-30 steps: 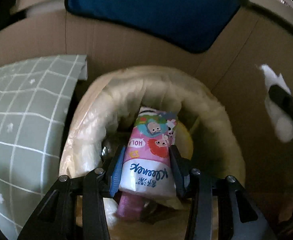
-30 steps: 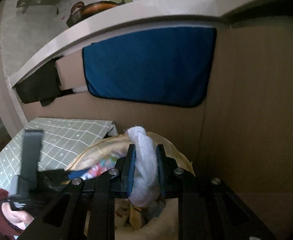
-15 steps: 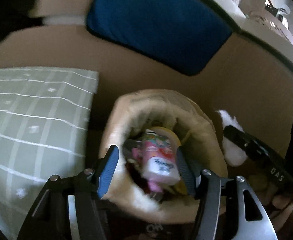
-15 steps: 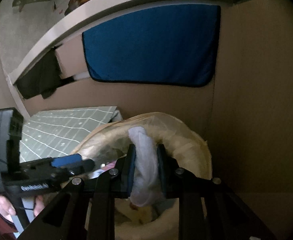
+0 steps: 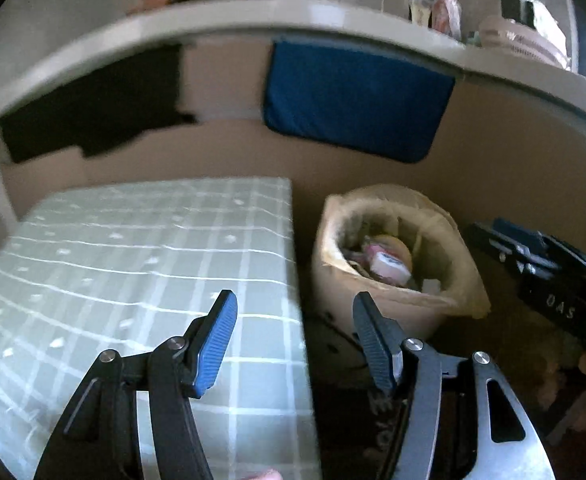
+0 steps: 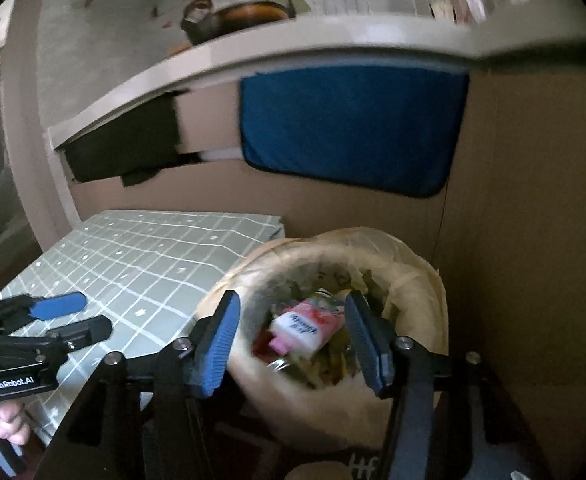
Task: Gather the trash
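Opening, empty right gripper [image 6: 293, 336] above trash bin [image 6: 421, 280]

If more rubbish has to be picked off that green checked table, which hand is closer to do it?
The left, probably. The left gripper is open and empty at the edge of the table. The right gripper, its fingers opening with nothing between them, hangs over the bin. No rubbish shows on the table.

From my remote station I see a low table draped in a grey-green cloth with a white grid [image 5: 133, 280] at 9 o'clock; nothing I can make out lies on it. Just beside it at 3 o'clock, a bag-lined cream waste bin [image 5: 393, 308] stands on the dark floor [image 5: 333, 380].
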